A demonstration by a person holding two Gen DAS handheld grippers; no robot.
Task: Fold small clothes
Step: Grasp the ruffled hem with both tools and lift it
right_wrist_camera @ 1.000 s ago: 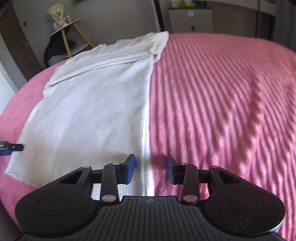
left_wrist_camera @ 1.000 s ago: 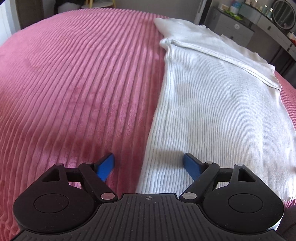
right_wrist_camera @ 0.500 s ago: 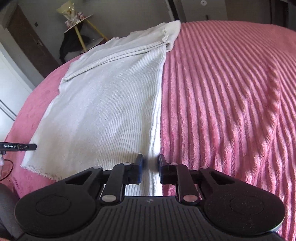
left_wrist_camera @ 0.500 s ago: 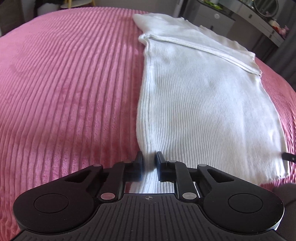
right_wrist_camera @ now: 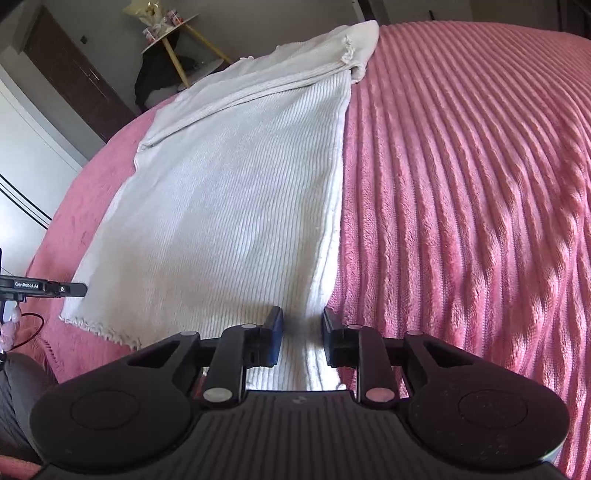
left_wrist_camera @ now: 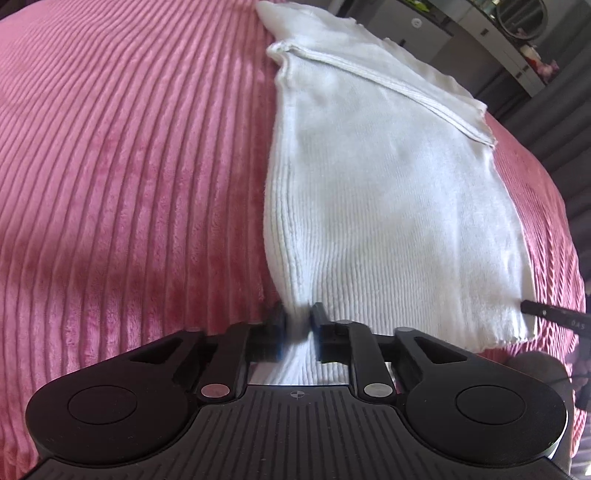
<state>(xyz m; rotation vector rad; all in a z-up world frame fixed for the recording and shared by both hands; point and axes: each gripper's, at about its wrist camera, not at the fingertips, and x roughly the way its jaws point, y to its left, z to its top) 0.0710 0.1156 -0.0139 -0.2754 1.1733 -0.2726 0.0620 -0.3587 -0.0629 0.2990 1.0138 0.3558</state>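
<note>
Home bedroom: pink ribbed bedspread [left_wrist_camera: 129,166], dresser [left_wrist_camera: 495,22], side table [right_wrist_camera: 173,33].

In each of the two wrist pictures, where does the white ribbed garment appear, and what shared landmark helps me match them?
Left wrist view: the white ribbed garment fills the centre-right, running from the top down into the left tool, which pinches its near corner.
Right wrist view: the garment fills the centre-left, its near right corner between the right tool.
Shared landmark: the folded band across its far end.
</note>
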